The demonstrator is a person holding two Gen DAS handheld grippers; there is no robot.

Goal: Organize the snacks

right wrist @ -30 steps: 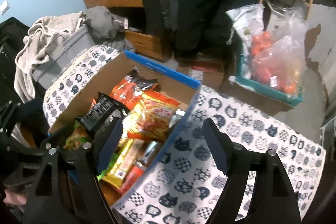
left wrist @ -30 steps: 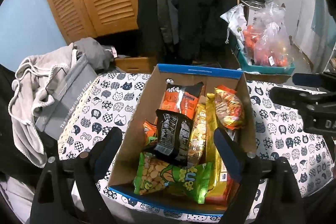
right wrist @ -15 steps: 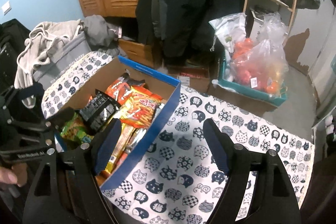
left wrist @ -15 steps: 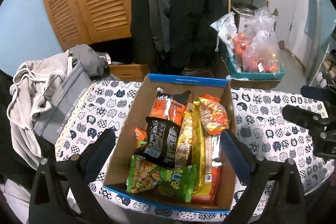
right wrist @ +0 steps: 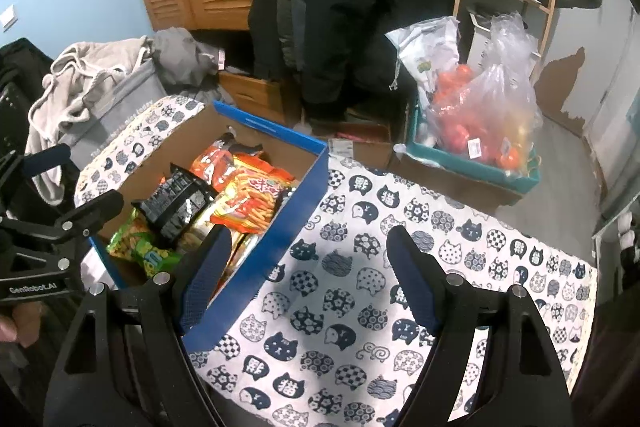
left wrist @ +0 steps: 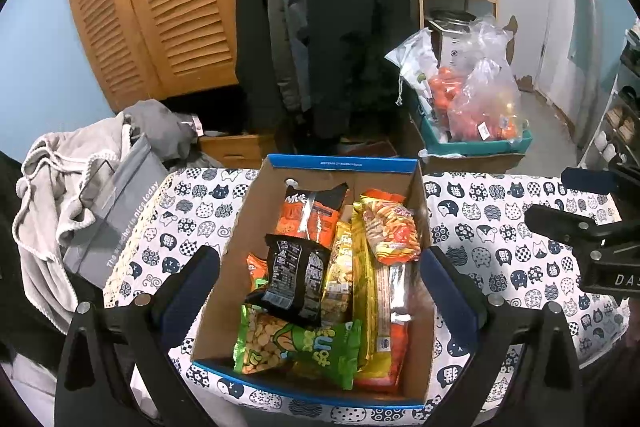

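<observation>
Snacks (left wrist: 316, 279) fill the left view; bare tablecloth (right wrist: 360, 307) the right.

Snack box (right wrist: 308, 183) (full) on tablecloth (right wrist: 360, 291).

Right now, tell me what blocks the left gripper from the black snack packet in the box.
Nothing visible. The left gripper is open above the box, and the black packet lies on top of the other snacks, uncovered.

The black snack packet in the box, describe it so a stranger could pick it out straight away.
On the cat-print tablecloth stands an open cardboard box with a blue rim. Among its snacks, the black packet lies on top near the middle, the only dark one among orange, yellow and green bags.
</observation>
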